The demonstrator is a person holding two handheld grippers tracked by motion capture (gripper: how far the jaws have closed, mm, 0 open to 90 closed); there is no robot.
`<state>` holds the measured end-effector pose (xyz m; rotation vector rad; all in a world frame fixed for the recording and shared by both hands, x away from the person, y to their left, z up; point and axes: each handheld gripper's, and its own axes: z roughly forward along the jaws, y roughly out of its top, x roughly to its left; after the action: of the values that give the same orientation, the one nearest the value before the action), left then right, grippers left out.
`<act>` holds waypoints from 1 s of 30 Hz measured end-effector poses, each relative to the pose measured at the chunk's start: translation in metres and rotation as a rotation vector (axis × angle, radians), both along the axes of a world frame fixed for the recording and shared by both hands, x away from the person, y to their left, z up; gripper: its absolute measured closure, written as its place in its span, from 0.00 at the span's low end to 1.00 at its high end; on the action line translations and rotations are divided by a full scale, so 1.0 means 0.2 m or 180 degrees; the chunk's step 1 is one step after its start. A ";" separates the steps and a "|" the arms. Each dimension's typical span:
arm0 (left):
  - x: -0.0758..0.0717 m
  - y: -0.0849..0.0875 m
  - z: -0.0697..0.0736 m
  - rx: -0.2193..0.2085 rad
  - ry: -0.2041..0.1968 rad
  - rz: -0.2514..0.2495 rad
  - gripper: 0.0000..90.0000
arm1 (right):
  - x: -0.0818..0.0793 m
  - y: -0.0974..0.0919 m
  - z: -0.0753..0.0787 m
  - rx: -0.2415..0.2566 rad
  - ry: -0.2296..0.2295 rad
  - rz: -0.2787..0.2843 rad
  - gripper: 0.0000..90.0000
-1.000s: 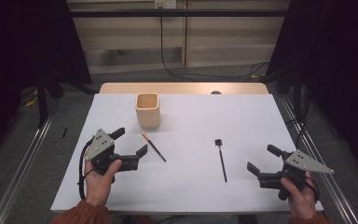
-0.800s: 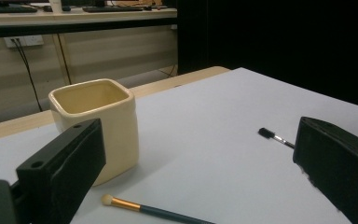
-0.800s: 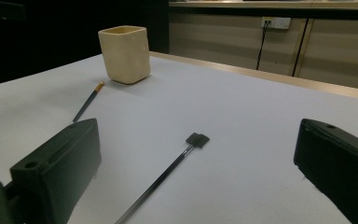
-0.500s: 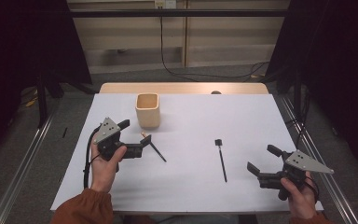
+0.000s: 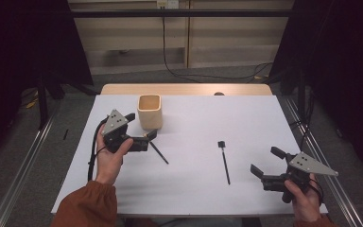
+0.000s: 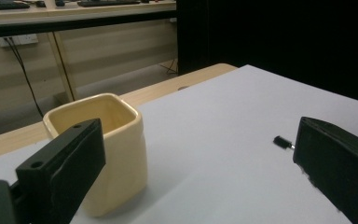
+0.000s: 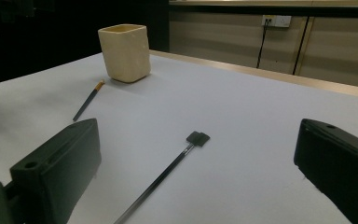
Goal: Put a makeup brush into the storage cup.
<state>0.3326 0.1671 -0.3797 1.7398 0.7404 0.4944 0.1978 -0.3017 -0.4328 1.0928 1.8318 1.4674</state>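
the brush (image 5: 157, 150) lies flat on the white sheet (image 5: 246, 118), bristle end toward the cup, handle trailing to about 5 o'clock. the cream cup (image 5: 150, 111) stands upright just beside it at 12 o'clock. your left gripper (image 5: 142, 133) hangs over the bristle end, jaws spread wide, nothing between them. from its own camera the cup (image 6: 103, 149) sits behind the left jaw, so you're pointing past the brush, not at it.

judgement: step in hand is picking up that brush. tilt the jaws down, straddle the handle crosswise near its middle, not the bristles. come in from the 6 o'clock side so the cup isn't nudged. jaws low to the sheet before closing; the handle is thin and will roll.

second tool, a black stick with a square head (image 5: 224, 160), lies well apart at 3 o'clock of the brush. your right gripper (image 5: 267, 165) rests near the 5 o'clock corner of the sheet, jaws released, empty, aimed along that stick (image 7: 168, 175). leave it parked.
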 end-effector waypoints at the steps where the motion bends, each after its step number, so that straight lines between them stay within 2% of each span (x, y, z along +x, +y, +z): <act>1: 0.01 0.00 0.00 -0.0004 -0.0001 0.0009 0.02 | 0.00 0.00 0.00 0.0002 0.0001 0.0001 0.00; 7: 0.04 -0.02 -0.02 0.0092 0.0082 -0.0042 0.02 | 0.00 -0.01 0.00 0.0007 -0.0006 0.0004 0.00; 10: 0.05 -0.02 -0.02 0.0074 0.0094 -0.0034 0.02 | 0.00 0.00 0.00 0.0005 -0.0004 0.0002 0.00; 16: 0.06 -0.03 -0.04 0.0267 0.0218 -0.0058 0.02 | 0.00 0.00 0.00 -0.0014 0.0013 0.0002 0.00; 20: 0.07 -0.03 -0.04 0.0342 0.0275 -0.0056 0.02 | 0.00 0.00 0.00 -0.0009 0.0018 0.0006 0.00; 21: 0.07 -0.03 -0.05 0.0374 0.0361 -0.0100 0.03 | 0.00 0.00 0.00 -0.0008 0.0025 0.0009 0.00; 22: 0.07 -0.03 -0.05 0.0374 0.0361 -0.0100 0.03 | 0.00 0.00 0.00 -0.0008 0.0025 0.0009 0.00; 24: 0.09 -0.02 -0.05 0.0421 0.0495 -0.0165 0.04 | 0.00 0.00 0.00 -0.0012 0.0025 0.0012 0.00; 27: 0.11 -0.02 -0.07 0.0538 0.0631 -0.0166 0.03 | 0.00 0.00 -0.01 -0.0020 0.0052 0.0026 0.00; 28: 0.11 -0.02 -0.08 0.0709 0.0762 -0.0153 0.03 | 0.00 0.00 -0.01 -0.0020 0.0058 0.0022 0.00; 29: 0.11 -0.02 -0.08 0.0709 0.0762 -0.0153 0.04 | 0.00 0.00 -0.01 -0.0020 0.0058 0.0022 0.00; 30: 0.12 -0.03 -0.08 0.0839 0.0812 -0.0132 0.04 | 0.01 0.01 -0.01 -0.0019 0.0059 0.0032 0.00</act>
<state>0.3562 0.1612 -0.3958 2.0869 0.8455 0.3568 0.1990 -0.3005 -0.4342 1.0995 1.8559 1.4611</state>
